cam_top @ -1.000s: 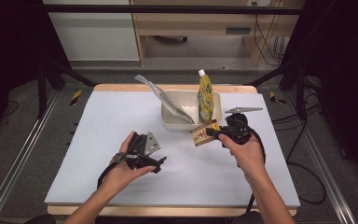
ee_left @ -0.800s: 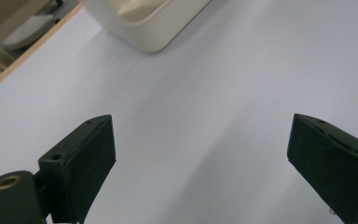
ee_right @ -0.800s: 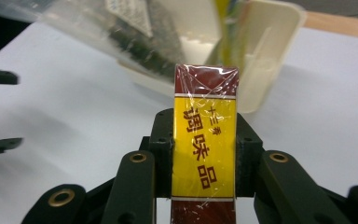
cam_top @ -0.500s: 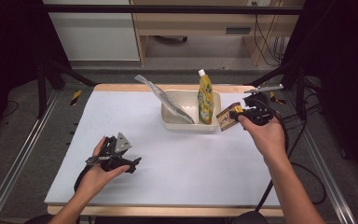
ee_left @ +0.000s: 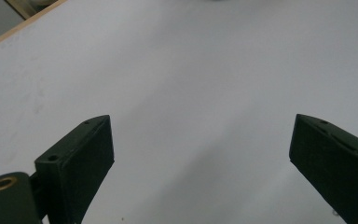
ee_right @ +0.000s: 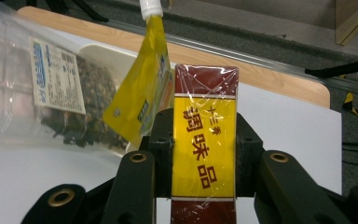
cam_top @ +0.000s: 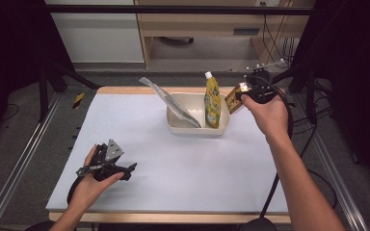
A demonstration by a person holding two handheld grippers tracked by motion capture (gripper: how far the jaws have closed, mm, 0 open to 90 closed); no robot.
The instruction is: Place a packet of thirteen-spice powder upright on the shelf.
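Note:
My right gripper (cam_top: pixel 240 94) is shut on a red and yellow seasoning box (ee_right: pixel 204 144) wrapped in clear film, raised beside the right end of the white tub (cam_top: pixel 174 126). In the right gripper view both jaws press the box's sides. The tub holds an upright yellow spouted pouch (cam_top: pixel 212 99) and a clear bag of dark dried goods (cam_top: pixel 173 102) that leans out to the left. My left gripper (cam_top: pixel 131 168) lies low at the table's front left, open, with bare white table (ee_left: pixel 191 84) between its jaws.
The white table top (cam_top: pixel 183 163) has a wooden rim (cam_top: pixel 125 90). Metal rails (cam_top: pixel 24 159) run along both sides. A cabinet and a wooden shelf stand behind the table. The right gripper's cable (cam_top: pixel 282 159) trails off the table's right side.
The right gripper has risen with the box and moved right and back, from in front of the tub to its right end. The left gripper has drawn back toward the front left.

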